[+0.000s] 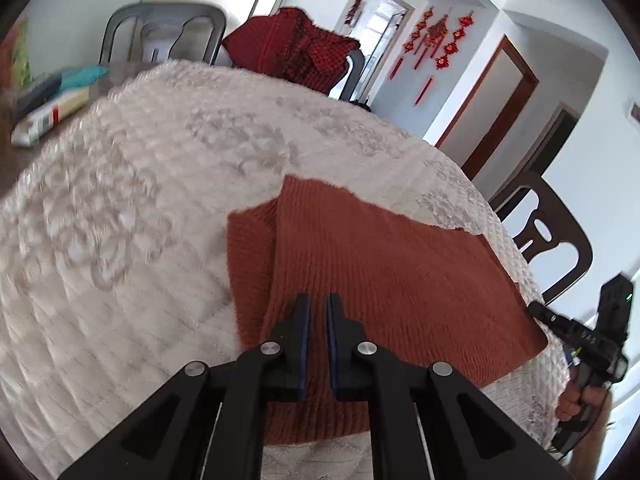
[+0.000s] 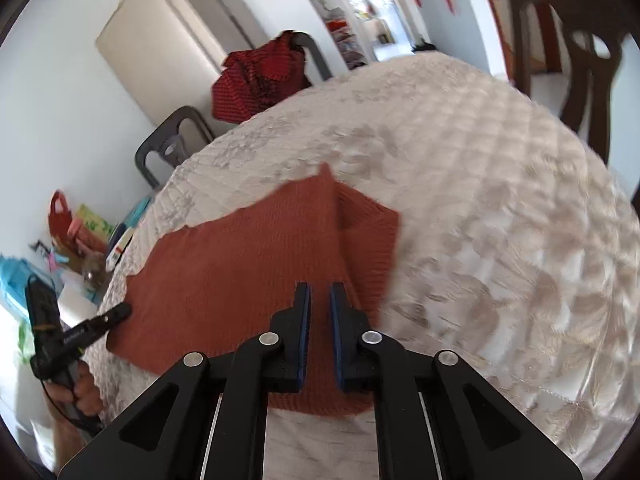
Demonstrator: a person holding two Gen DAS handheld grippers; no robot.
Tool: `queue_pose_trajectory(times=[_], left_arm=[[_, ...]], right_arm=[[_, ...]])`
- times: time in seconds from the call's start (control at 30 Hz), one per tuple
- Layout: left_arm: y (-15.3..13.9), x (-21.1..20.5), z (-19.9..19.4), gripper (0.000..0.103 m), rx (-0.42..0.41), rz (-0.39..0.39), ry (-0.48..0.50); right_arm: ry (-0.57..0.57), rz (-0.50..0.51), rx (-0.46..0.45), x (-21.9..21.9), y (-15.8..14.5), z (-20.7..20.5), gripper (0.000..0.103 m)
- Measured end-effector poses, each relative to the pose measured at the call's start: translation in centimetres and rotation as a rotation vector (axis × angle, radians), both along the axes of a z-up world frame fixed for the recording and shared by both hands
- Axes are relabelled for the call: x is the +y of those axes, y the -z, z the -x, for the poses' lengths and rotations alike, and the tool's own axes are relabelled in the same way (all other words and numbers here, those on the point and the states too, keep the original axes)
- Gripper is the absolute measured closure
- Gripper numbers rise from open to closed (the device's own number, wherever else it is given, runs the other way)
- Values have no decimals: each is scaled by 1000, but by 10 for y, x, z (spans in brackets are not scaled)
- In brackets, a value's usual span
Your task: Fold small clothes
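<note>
The rust-brown knitted garment lies flat on the tabletop, which is covered by a cream quilted cloth, close to its near edge. It looks already doubled over, with a narrower flap showing along one side. Part of its near hem drapes toward the edge under both grippers.

To do the next fold well, I would judge it best to take the two near corners at once, lift them together just clear of the cloth, and carry them over evenly so the edges meet square and the knit does not drag or bunch.

The left gripper hovers above the garment near its near edge; its fingers are nearly pressed together with only a thin gap, and nothing sits between them. The right gripper is the same: fingers almost closed, empty, poised over the garment beside the flap.
</note>
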State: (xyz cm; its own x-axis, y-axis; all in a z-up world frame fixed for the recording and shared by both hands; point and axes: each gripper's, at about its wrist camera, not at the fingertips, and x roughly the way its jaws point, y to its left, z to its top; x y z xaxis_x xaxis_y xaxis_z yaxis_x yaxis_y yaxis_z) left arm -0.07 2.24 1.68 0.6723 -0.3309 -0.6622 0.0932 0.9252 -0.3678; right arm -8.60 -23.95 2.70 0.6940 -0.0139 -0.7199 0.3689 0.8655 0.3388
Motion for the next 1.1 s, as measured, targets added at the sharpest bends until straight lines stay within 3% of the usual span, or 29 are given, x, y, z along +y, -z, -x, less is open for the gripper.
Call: queue_pose_trajectory(times=[0.1, 0.17, 0.37, 0.43, 0.77, 0.93, 1.1], left_arm=[[-9, -10, -4, 83, -44, -45, 10], [-8, -14, -11, 83, -34, -58, 11], [8, -12, -10, 82, 4, -67, 27], [9, -13, -8, 82, 5, -75, 28], [-10, -25, -10, 82, -28, -195, -9], [5, -25, -17, 81, 8, -239, -12], [6, -26, -13, 80, -7, -237, -15]], right_arm=[[-95, 48, -18, 27, -12, -20, 92], [-180, 80, -17, 51, -14, -38, 92], [-347, 122, 53, 101, 13, -77, 92], [-353, 148, 98, 107, 25, -82, 92], [-360, 197, 48, 116, 13, -90, 92], [-363, 234, 107, 122, 29, -109, 92], [-351, 211, 96, 117, 30, -114, 92]])
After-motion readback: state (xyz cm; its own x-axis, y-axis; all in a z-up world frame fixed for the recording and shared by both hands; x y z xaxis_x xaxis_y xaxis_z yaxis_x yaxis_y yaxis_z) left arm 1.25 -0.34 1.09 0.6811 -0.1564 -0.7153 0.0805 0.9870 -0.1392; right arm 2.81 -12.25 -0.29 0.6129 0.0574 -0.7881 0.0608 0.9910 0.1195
